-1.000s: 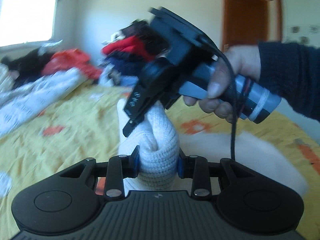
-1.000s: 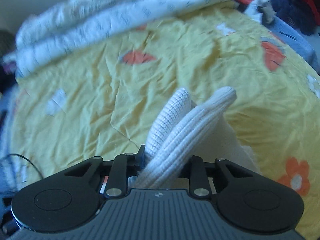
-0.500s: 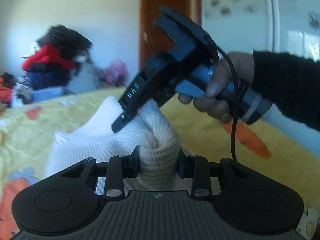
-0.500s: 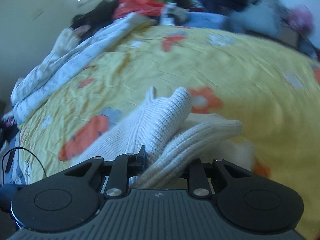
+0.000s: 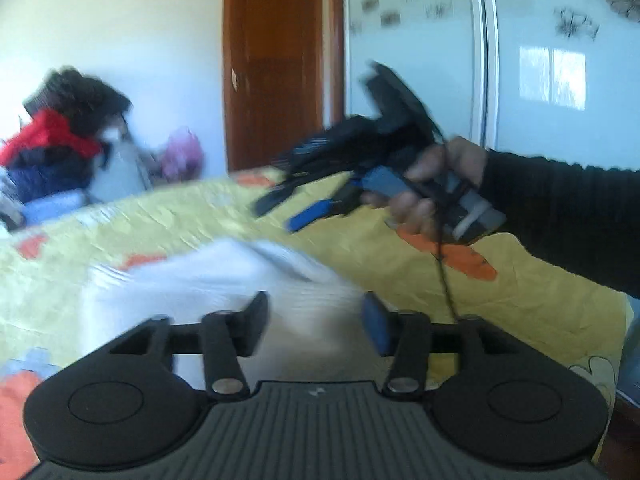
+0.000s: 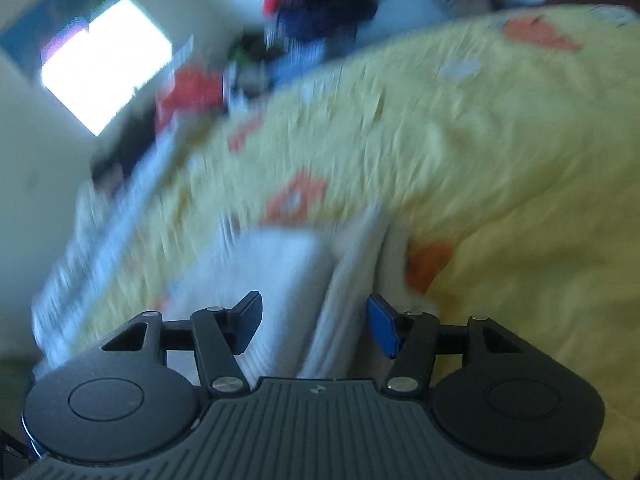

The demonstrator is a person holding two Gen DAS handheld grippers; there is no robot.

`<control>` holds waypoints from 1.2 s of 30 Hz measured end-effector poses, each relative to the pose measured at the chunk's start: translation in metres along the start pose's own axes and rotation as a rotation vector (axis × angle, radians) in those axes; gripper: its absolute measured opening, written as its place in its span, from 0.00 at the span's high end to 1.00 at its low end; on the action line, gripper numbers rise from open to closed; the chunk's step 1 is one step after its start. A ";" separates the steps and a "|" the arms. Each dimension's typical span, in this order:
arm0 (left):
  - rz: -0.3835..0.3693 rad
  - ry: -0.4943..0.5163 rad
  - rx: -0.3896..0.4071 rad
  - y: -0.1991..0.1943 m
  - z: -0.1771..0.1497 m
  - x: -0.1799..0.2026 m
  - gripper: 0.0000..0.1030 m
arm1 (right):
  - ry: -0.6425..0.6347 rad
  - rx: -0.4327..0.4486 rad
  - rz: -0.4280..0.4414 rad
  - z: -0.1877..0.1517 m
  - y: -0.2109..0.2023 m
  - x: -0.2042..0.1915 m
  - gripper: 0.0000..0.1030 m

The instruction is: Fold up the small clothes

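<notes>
A white knitted garment (image 5: 224, 280) lies on the yellow bedspread (image 5: 360, 248), blurred by motion. My left gripper (image 5: 316, 320) is open just above its near edge and holds nothing. My right gripper (image 5: 280, 208), held in a hand with a dark sleeve, hangs open in the air above the bed beyond the garment. In the right wrist view the right gripper (image 6: 314, 326) is open with the garment (image 6: 280, 280) lying below and between the jaws, its folded edge running away from me.
A pile of red, dark and blue clothes (image 5: 52, 156) lies at the bed's far left. A brown door (image 5: 280, 64) and a white wardrobe (image 5: 520, 60) stand behind. A white printed cloth (image 6: 104, 240) lies along the bed's left side.
Both grippers were shut on the white garment and held it up. Now both have opened and let it drop onto the bedspread. The right gripper has drawn away to the right.
</notes>
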State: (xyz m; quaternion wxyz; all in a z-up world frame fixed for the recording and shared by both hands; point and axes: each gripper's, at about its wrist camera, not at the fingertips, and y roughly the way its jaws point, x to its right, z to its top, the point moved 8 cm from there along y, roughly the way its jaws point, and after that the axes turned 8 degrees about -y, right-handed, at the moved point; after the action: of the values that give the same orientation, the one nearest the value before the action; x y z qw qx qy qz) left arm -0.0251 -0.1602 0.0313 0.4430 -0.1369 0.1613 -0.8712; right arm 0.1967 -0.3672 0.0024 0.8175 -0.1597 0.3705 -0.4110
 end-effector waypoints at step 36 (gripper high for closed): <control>0.011 -0.253 0.001 -0.044 -0.005 -0.099 0.15 | -0.079 0.037 -0.089 -0.050 -0.033 -0.022 0.18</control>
State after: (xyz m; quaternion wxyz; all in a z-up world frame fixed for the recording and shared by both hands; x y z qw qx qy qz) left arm -0.0021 -0.0541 0.0347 0.4648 -0.2447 0.1043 -0.8445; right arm 0.1332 -0.3677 -0.0022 0.8151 -0.1771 0.3229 -0.4472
